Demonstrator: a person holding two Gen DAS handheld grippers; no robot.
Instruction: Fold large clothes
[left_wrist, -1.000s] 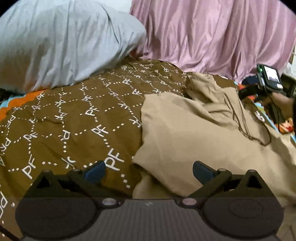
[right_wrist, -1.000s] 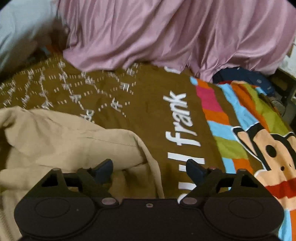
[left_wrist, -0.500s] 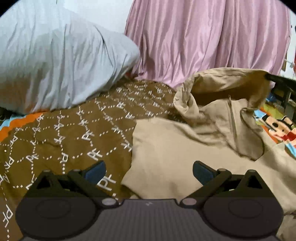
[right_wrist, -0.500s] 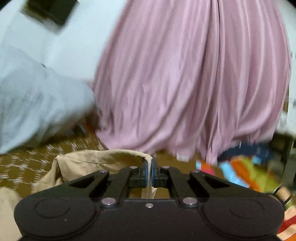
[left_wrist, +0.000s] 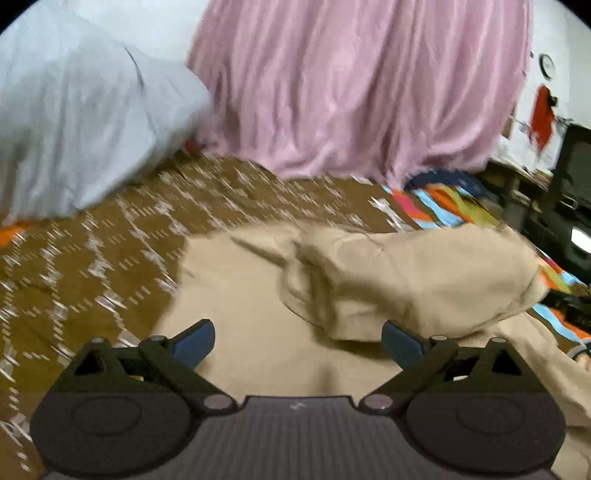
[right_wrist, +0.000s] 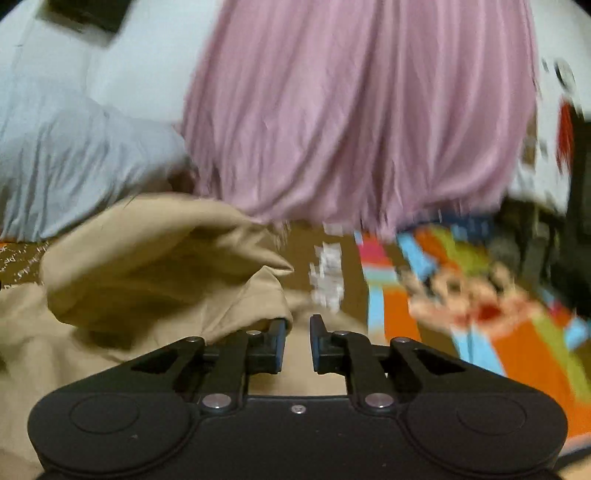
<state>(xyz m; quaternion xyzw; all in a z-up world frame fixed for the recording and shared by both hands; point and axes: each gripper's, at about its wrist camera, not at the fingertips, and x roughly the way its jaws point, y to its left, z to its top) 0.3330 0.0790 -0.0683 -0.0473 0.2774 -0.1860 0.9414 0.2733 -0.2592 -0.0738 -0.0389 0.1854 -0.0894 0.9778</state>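
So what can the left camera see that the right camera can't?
Only the left wrist view shows the left gripper with its blue-tipped fingers wide apart over the tan garment, plus a round wall clock and a dark screen at the right edge.

Only the right wrist view shows the right gripper, its fingers a little apart with nothing between them; they have just been opening. The cartoon face on the bedcover shows only here.

Both show the pink curtain, the grey pillow, the brown patterned bedcover and the garment.
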